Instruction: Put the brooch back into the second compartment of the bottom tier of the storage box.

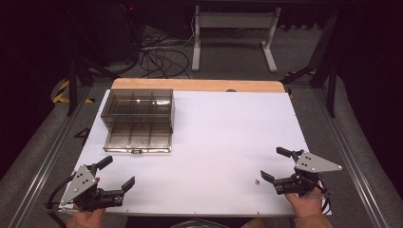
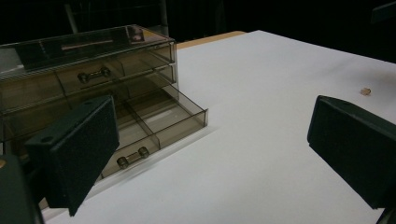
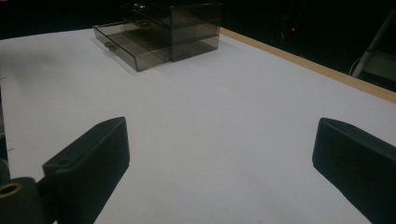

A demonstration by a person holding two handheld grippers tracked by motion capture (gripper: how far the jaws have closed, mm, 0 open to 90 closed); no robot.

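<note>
No readable text, label, brand, number or sign anywhere.

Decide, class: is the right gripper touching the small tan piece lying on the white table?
Apart. The high view shows bare table between the right gripper and the small tan piece.

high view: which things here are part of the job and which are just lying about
Part of the job:
small tan bead
drawer box, bottom drawer pulled open
left gripper and right gripper, both open

Lying about:
cables
white stand
</note>
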